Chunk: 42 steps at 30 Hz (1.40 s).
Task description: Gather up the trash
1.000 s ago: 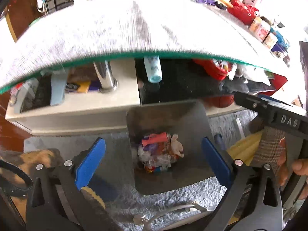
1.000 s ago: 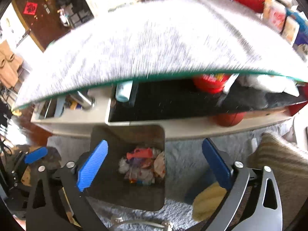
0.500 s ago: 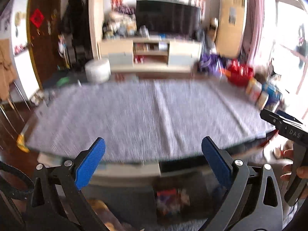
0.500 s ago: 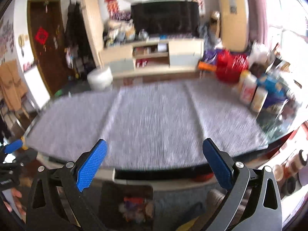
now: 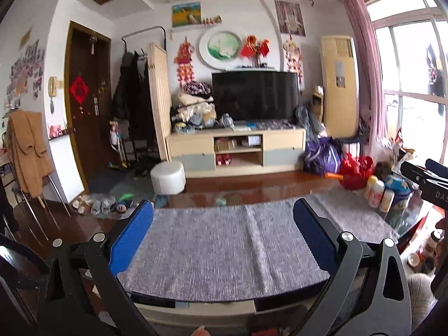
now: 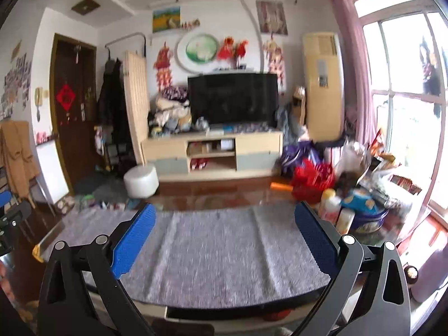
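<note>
A: Facing the room, both cameras show the counter under a grey woven cloth [image 5: 224,252], the largest item in view. Confirm its surface.

B: Cloth lies flat with lengthwise creases; no trash visible on it in either view. A pale base [image 5: 201,312] shows under the near edge.

A: Next, background items.

B: Black flat television [image 5: 253,95] on a light wood cabinet [image 5: 238,147]; white round stool [image 5: 168,177] on the floor to its left; a cluster of bottles and a blue tin [image 6: 366,219] at the counter's right end.

A: Gripper status.

B: Left gripper [image 5: 222,224]: blue-padded fingers [image 5: 131,236] spread wide, holding nothing, above the near edge of the cloth. Right gripper [image 6: 224,225]: likewise spread and empty. In the left wrist view, the right gripper's black body appears at the right margin.
</note>
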Each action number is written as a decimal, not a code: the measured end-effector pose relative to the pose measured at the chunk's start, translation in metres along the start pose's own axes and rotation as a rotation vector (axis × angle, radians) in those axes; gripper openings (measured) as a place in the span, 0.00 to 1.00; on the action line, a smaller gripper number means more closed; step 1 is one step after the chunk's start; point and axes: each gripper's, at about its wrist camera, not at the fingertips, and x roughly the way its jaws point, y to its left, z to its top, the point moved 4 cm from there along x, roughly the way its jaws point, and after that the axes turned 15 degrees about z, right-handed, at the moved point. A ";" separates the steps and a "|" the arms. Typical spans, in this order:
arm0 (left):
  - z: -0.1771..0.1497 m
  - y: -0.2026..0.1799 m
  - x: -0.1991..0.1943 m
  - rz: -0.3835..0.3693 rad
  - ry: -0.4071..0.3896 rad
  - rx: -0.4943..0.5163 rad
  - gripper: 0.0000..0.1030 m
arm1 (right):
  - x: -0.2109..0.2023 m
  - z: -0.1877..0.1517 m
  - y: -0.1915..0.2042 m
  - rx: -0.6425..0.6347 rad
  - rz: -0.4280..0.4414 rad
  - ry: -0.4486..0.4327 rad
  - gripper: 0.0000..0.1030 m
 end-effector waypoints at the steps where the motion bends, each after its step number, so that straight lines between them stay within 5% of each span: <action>1: 0.001 -0.001 -0.002 0.007 -0.004 -0.004 0.92 | -0.002 0.000 0.001 0.001 -0.002 -0.008 0.97; 17: -0.044 -0.006 -0.007 0.017 0.072 -0.039 0.92 | -0.007 -0.038 0.016 -0.018 -0.049 0.052 0.97; 42: -0.049 -0.005 0.004 -0.006 0.111 -0.061 0.92 | 0.002 -0.044 0.022 -0.005 -0.034 0.088 0.97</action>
